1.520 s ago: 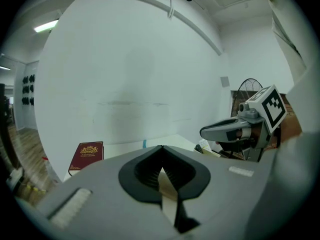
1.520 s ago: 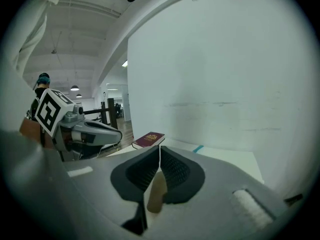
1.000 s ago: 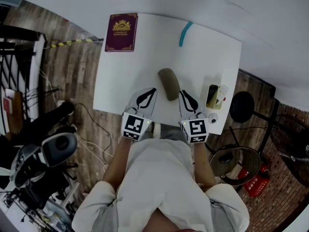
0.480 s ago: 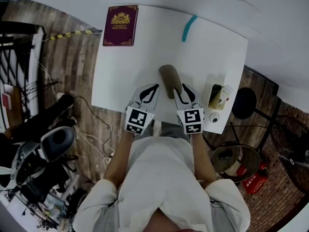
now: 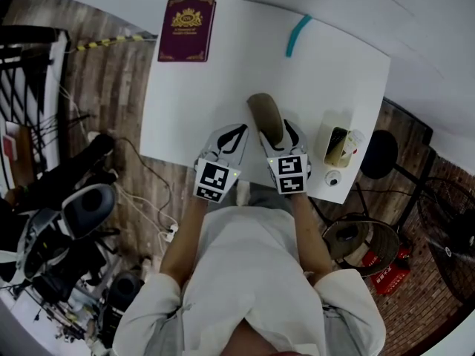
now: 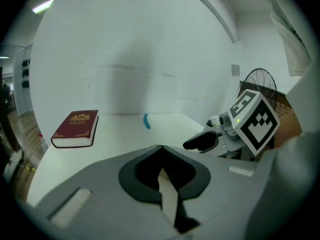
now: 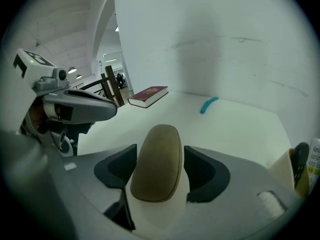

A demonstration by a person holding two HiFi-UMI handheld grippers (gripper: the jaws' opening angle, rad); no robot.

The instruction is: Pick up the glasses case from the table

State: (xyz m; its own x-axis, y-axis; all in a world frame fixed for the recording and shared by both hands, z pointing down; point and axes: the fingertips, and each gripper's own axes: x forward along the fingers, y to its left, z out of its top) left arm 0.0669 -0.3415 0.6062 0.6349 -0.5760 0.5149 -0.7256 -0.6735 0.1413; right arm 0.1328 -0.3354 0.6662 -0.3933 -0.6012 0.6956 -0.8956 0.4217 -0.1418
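An olive-brown glasses case (image 5: 266,117) lies on the white table (image 5: 193,102), its long side pointing away from me. My right gripper (image 5: 277,135) is down at the case's near end, its jaws opening, with the case (image 7: 159,159) between the two black pads and not pressed by them. To the case's left, my left gripper (image 5: 226,136) hovers low over the table near its front edge. Its jaws (image 6: 161,149) are shut with nothing in them.
A maroon book (image 5: 186,30) lies at the table's far left corner, a teal strip (image 5: 298,34) at the far middle. A small box holding upright items (image 5: 338,145) and a small white round thing (image 5: 332,178) sit at the right edge. A black stool (image 5: 378,154) stands beyond it.
Both grippers came down toward the table. The right one moved left and forward from beside the case, opened its jaws and now has the case's near end between them.
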